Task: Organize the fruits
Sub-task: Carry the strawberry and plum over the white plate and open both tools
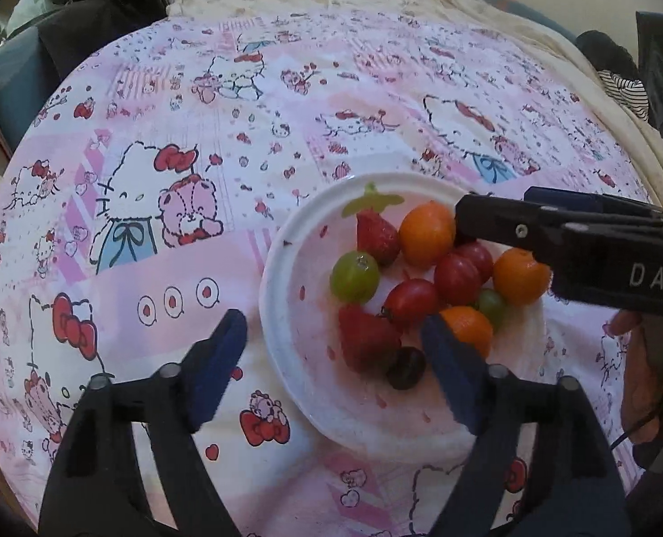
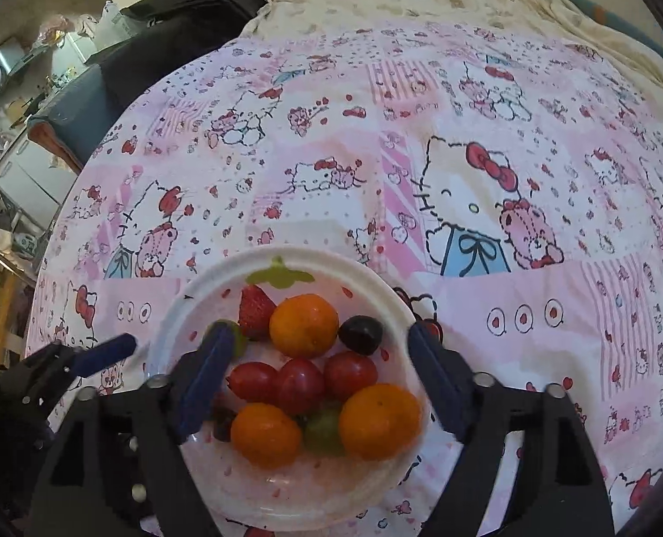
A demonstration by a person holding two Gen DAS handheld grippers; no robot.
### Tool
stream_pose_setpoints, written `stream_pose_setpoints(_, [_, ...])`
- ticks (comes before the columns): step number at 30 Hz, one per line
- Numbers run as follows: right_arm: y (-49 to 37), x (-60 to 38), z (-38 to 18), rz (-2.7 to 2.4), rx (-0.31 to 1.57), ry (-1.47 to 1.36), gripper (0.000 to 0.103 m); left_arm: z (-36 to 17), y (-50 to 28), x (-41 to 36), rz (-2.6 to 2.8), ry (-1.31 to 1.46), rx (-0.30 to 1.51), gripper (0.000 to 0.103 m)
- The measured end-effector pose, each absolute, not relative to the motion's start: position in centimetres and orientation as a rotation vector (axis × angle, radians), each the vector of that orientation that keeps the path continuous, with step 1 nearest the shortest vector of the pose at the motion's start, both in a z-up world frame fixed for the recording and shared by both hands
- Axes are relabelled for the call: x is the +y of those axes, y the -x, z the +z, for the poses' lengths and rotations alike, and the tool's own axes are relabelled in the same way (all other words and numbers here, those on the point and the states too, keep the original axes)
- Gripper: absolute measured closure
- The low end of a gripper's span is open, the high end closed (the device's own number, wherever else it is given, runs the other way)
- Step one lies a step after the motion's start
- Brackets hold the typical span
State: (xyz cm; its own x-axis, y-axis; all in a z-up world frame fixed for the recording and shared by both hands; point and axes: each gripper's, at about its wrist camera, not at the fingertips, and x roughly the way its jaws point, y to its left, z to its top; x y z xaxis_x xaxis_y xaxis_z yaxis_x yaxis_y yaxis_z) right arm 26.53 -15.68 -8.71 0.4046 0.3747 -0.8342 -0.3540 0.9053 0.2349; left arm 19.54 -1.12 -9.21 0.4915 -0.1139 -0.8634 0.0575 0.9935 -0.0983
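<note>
Pink-and-white cartoon-cat printed cloth covers the round table, and on it sits a shallow white plastic bowl holding all the fruit. Both the left gripper and the right gripper hang spread wide over it, gripping nothing. I count three firm, dimpled orange citrus, best pinched across the middle; two soft red strawberries, which would likely bruise; three smooth, slippery red cherry tomatoes; two green grapes; one dark grape. All look light, so a gentle squeeze should do.
</note>
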Motion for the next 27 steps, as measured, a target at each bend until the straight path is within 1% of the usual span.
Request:
stream_pose_setpoints(2, [-26.4, -15.6, -8.3, 0.464, 1.045, -0.018, 0.012, -9.0, -19.6, -1.0, -0.101, 0.07, 1.053, 0.024])
stream_pose_setpoints(6, [-26.0, -15.6, -7.8, 0.454, 1.04, -0.011, 0.009, -8.3, -19.4, -0.6, -0.083, 0.081, 1.035, 0.024])
stream_pose_setpoints(10, [-25.5, -16.1, -7.1, 0.423, 1.027, -0.019, 0.003, -7.2, -18.7, -0.7, -0.072, 0.058, 1.009, 0.024])
stream_pose_setpoints(18, [-22.6, -16.8, -3.7, 0.395, 0.958, 0.011, 0.002, -3.7, -16.2, 0.6, -0.004, 0.083, 0.932, 0.024])
stream_pose_setpoints(21, [-21.1, -16.8, -2.3, 0.389, 0.923, 0.059, 0.001, -1.9, -14.1, 0.7, -0.006, 0.061, 0.89, 0.024])
stream_pose_setpoints(24, [-19.6, -17.3, -0.9, 0.383, 0.895, 0.066, 0.0, -0.8, -12.7, 1.3, 0.002, 0.095, 0.876, 0.024])
stream_pose_setpoints(25, [-18.8, -17.5, -0.4, 0.385, 0.89, 0.057, 0.0, -0.4, -12.0, 1.6, 0.009, 0.114, 0.87, 0.023])
stream_pose_setpoints(27, [-17.7, -17.9, 0.2, 0.387, 0.878, 0.046, 0.0, 0.1, -11.1, 2.0, 0.022, 0.126, 0.864, 0.016])
